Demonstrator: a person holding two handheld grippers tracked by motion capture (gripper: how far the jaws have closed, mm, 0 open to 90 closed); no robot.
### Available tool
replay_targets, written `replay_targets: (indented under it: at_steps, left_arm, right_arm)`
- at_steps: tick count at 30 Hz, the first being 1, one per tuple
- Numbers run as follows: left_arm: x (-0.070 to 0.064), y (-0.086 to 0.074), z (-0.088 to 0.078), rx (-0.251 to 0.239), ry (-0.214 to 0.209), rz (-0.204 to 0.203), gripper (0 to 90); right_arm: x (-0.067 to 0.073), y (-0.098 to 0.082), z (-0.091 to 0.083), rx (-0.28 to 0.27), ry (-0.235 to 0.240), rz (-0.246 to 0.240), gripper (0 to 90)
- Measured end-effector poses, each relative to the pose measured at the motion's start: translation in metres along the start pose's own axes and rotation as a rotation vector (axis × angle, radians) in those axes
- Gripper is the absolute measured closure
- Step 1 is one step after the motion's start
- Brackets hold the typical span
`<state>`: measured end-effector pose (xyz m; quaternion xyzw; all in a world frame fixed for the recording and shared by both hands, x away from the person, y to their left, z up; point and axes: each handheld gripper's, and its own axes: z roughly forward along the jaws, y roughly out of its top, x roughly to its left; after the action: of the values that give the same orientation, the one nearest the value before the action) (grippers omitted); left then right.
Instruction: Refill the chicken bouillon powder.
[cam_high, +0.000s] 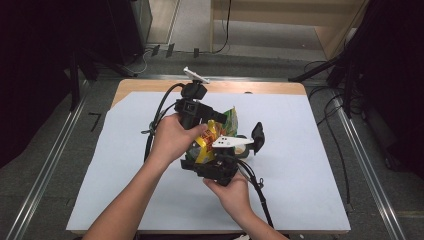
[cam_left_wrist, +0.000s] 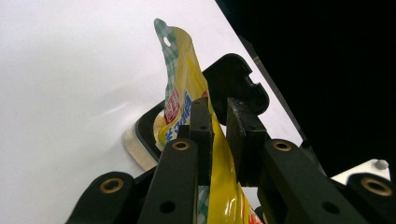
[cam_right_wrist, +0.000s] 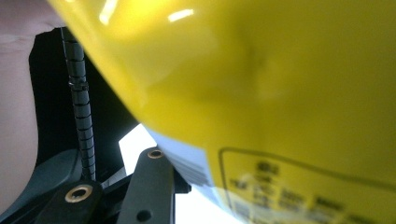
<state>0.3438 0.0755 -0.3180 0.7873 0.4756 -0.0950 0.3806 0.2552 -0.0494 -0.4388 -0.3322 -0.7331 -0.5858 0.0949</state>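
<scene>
Snack bag (cam_left_wrist: 187, 100) top edge pinched btwn left gripper (cam_left_wrist: 219, 123) fingers.

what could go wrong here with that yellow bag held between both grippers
1. The left hand-held gripper pinches only a thin edge of the yellow snack bag; the glossy film could slip out if pulled.
2. The right hand-held gripper also holds the bag, so pulling apart unevenly might tear it suddenly and spill the contents on the white table cover.
3. A round black-rimmed object lies just under the bag and could get knocked.
</scene>
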Motion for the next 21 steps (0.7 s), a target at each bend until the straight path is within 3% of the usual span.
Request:
replay_targets:
  at_steps: [12,16,21]
  left_arm:
    - [0.0036,-0.0012,-0.0026,-0.008,0.005,-0.005,81.2]
    - [0.0065,0.0006,-0.0003,0.002,-0.011,-0.016,81.4]
    - [0.0054,0.0008,-0.0002,0.007,-0.008,-0.008,81.5]
  right_arm:
    - [-0.0008,0.0024,0.0026,0.025,0.023,-0.001,70.2]
    - [0.0004,0.0014,0.0014,0.020,-0.007,-0.012,70.8]
    - [0.0001,-0.0001,0.0010,0.012,-0.005,-0.009,70.9]
